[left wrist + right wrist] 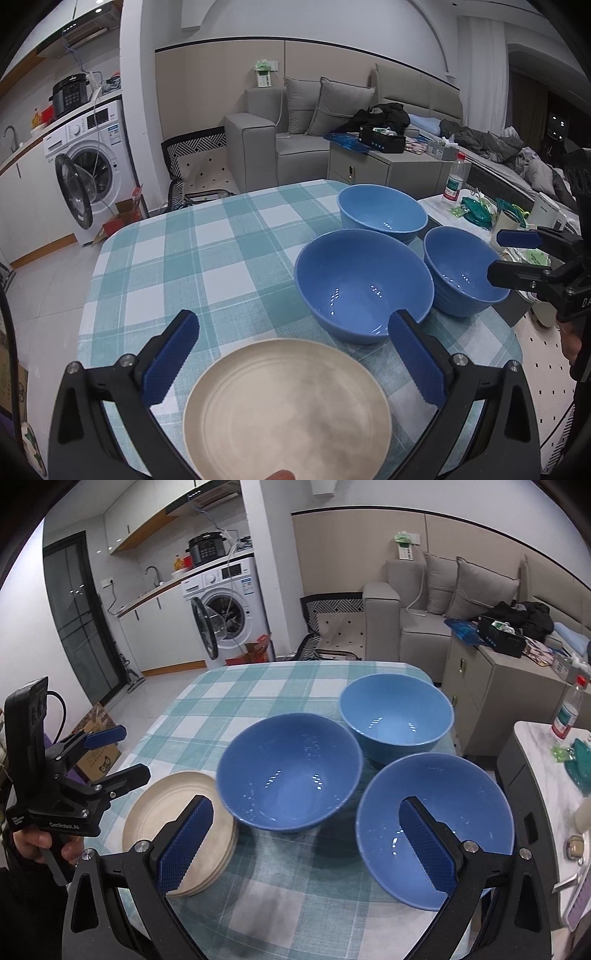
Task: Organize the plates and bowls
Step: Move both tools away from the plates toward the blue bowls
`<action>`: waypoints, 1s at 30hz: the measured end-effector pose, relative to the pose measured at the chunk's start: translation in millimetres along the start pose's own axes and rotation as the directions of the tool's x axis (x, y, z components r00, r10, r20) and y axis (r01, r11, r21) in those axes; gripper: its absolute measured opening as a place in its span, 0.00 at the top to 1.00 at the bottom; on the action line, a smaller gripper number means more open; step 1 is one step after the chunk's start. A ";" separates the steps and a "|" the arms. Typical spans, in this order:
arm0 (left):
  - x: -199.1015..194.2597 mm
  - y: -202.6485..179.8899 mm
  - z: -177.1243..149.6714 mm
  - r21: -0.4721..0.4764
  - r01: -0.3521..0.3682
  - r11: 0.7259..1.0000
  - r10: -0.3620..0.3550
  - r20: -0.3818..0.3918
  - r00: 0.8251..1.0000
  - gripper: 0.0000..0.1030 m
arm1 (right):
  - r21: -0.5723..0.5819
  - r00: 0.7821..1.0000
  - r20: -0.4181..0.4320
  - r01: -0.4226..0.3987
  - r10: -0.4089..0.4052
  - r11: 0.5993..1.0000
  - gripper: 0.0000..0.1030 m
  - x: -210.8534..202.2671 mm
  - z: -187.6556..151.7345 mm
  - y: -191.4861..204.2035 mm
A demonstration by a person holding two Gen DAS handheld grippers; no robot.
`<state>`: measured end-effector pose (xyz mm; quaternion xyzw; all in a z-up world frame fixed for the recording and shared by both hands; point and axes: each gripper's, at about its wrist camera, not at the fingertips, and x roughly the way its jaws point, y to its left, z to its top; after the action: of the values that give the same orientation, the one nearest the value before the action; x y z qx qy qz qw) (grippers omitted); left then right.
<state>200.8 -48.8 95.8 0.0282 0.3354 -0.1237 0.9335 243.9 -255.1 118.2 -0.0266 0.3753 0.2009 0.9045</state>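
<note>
Left gripper [291, 354] jaws spread wide, holding nothing — it hangs over the near edge of the table, the stack of cream plates [286, 410] sitting between and below its blue pads [171, 358]. From the right wrist view the stack [181, 830] reads as several plates, resting on the checked tablecloth [207, 258] at the near left corner. A fingertip [280, 474] pokes in at the bottom of the left view.

Right gripper [306, 843] also wide open and empty, hovering above the near right blue bowl [434, 830]; its right pad overlaps that bowl's inside in the view, contact unclear. In the left view the same gripper [506, 254] comes in from the right, over that bowl's [465, 271] far rim.

Middle blue bowl [290, 771] sits upright just beside the plates — rim seems to overlap the stack's edge, cannot tell if touching. It is close to the near right bowl, with a small gap. Far blue bowl [397, 716] stands behind both, near the table's far right edge. All three empty, upright.

A hand [37, 843] grips the left tool's handle at lower left of the right view.

Beyond the table: side table [543, 771] with a bottle [569, 712] on the right, grey sofa [280, 147], washing machine [88, 162] with door open.
</note>
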 end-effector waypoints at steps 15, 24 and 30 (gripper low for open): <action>31.4 -20.8 29.4 0.041 0.040 0.998 -0.038 -0.029 0.999 0.00 | 0.076 0.999 0.009 0.049 -0.049 0.996 0.01 1.0 8.7 -44.3; 49.5 -29.6 41.7 0.067 0.049 0.997 -0.046 -0.047 0.998 0.00 | 0.090 0.998 -0.001 0.064 -0.064 0.994 0.01 9.1 12.7 -59.6; 62.3 -33.8 49.9 0.071 0.062 0.996 -0.058 -0.058 0.997 0.00 | 0.094 0.997 -0.009 0.077 -0.077 0.993 0.01 13.2 15.6 -71.7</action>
<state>269.6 -101.5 96.0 0.0557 0.3572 -0.1629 0.9180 290.2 -313.3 112.9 0.0009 0.3855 0.1478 0.9108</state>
